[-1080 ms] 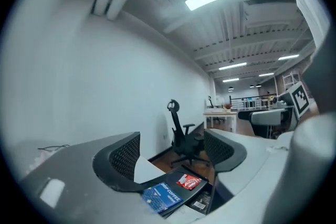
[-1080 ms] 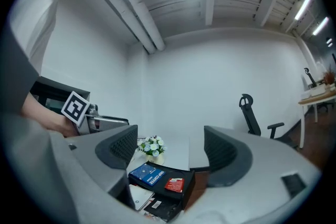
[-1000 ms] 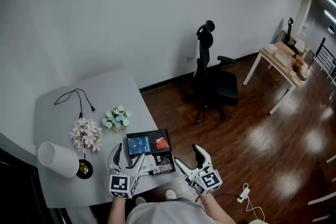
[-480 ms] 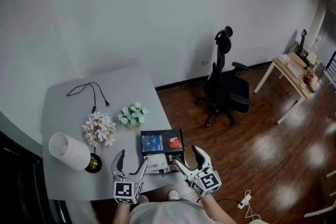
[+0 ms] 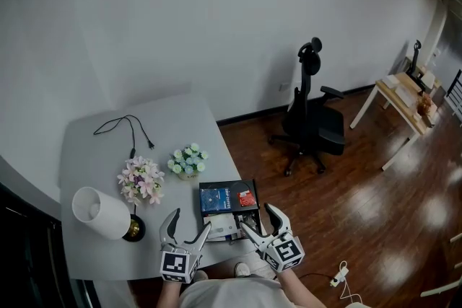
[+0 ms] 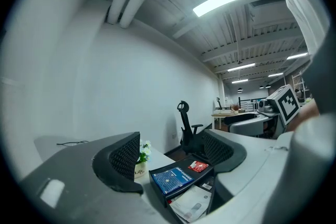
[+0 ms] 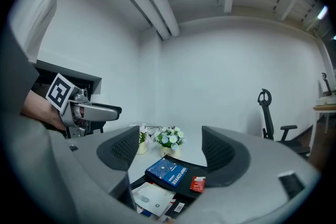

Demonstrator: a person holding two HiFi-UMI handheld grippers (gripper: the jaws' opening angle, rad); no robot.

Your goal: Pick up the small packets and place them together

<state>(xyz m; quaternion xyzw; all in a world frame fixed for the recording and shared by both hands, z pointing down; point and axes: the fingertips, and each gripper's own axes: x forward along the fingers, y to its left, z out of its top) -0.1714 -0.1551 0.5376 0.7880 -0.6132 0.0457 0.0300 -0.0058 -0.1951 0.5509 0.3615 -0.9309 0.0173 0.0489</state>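
The left hand-held gripper [image 5: 189, 221] and right hand-held gripper [image 5: 258, 218] gape empty at lower centre. A small red packet [image 5: 246, 199] lies beside a blue coffee packet [image 5: 217, 199] on a black box [image 7: 197, 168].

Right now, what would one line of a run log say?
left gripper: open, empty | right gripper: open, empty | red packet, blue packet: lying on black box, not picked up
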